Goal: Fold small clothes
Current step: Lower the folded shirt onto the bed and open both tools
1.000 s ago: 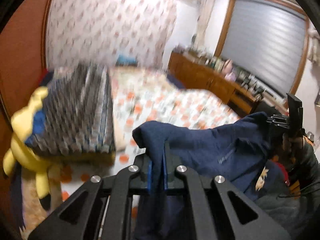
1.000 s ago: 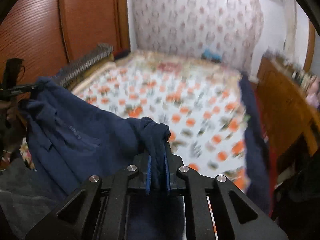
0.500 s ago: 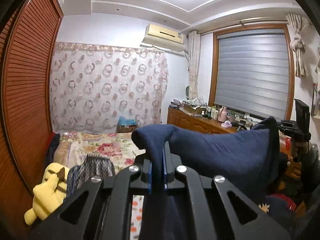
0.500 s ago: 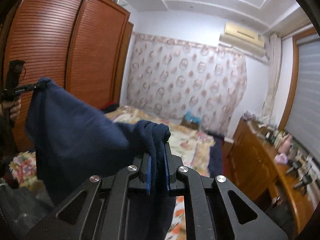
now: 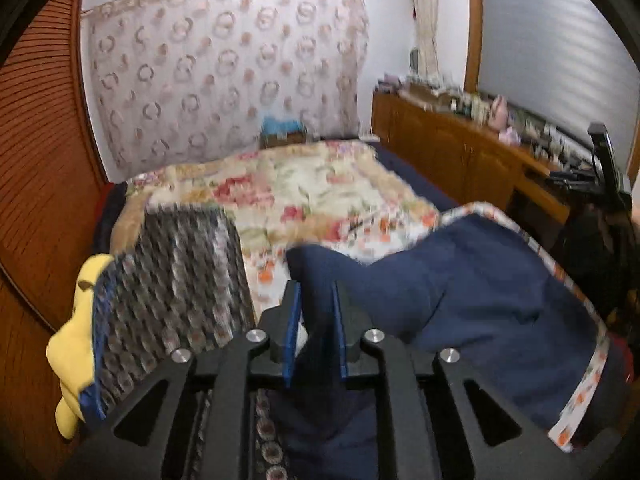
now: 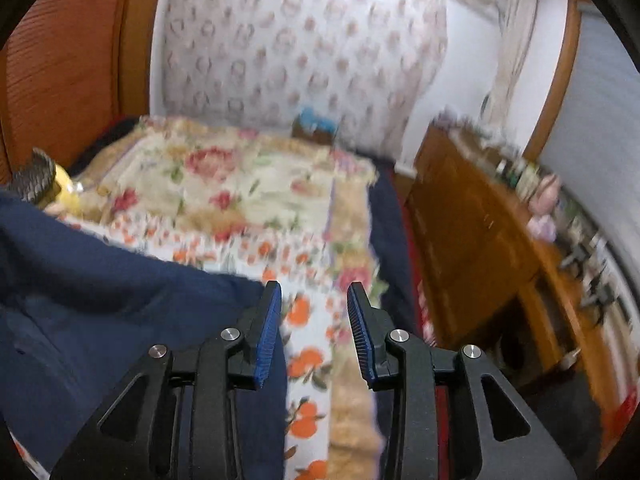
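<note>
Bedroom walls, a patterned curtain [image 5: 224, 68] and a wooden sideboard [image 5: 452, 148] lie beyond the left gripper [image 5: 314, 308] in its own view, with a floral bedspread [image 5: 304, 192] stretching ahead of its tips. Its jaws have just been opening and now stand a little apart; a fold of the navy garment [image 5: 472, 292] sits in the gap, and the blue pads look eased off it rather than pressing. From the jaws the cloth spreads off to the right over the bed. To the left of the fingers lies a grey patterned blanket [image 5: 176, 284] with a yellow plush toy [image 5: 76, 336] at its edge.

From the right wrist, the same bedspread [image 6: 248, 200] fills the space ahead. The right gripper [image 6: 314, 308] has also just been opening: its jaws stand clearly apart with only orange-printed bedding showing between them. The navy garment [image 6: 100, 312] lies to the left, its edge behind the left finger [image 6: 268, 320], not gripped.
</note>
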Available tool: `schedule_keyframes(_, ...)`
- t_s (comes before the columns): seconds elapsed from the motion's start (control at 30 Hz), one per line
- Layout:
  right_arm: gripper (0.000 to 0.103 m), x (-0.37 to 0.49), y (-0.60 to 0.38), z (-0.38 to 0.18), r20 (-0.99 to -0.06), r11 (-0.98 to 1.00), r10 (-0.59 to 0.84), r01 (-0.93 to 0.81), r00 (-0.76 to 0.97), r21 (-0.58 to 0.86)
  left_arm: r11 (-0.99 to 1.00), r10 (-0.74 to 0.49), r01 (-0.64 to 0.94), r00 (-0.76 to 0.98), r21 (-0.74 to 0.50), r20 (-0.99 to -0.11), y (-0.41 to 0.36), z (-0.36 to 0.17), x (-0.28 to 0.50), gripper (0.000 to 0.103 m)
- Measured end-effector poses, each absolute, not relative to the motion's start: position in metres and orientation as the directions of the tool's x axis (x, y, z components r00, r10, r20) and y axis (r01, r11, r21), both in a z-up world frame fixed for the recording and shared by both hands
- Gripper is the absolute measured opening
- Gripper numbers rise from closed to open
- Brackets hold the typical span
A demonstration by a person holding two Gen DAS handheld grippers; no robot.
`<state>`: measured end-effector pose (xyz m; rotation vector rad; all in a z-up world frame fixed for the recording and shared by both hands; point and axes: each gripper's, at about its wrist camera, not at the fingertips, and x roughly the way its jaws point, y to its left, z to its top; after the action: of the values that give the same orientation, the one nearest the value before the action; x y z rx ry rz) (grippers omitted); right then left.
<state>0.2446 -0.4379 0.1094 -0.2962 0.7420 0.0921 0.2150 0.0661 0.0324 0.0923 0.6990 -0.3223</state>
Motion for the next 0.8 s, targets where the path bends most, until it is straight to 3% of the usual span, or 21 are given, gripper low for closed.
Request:
schedule_keyframes(0.1,0.034,0.236,-0.446,0.078,-0.713,0.954,0.001,-0.214,0.701,-0.209,0.938,-0.284,0.344,0.685,-0.046,-0.671,0.061,0.015,0.205,0.029)
schedule_keyframes(0.37,0.039,0.182,-0.442,0.04,-0.759,0.956,0.168,-0.291,0.629,-0.03,0.929,-0.308,0.362,0.654,-0.072,-0.691,0.038,0.0,0.165,0.03)
schedule_keyframes(0.8,0.039,0.163,-0.438,-0.015,-0.8,0.964,0.179,-0.264,0.573,0.028,0.903,-0.321,0.422,0.549,-0.075,-0.772,-0.025,-0.069,0.136,0.03)
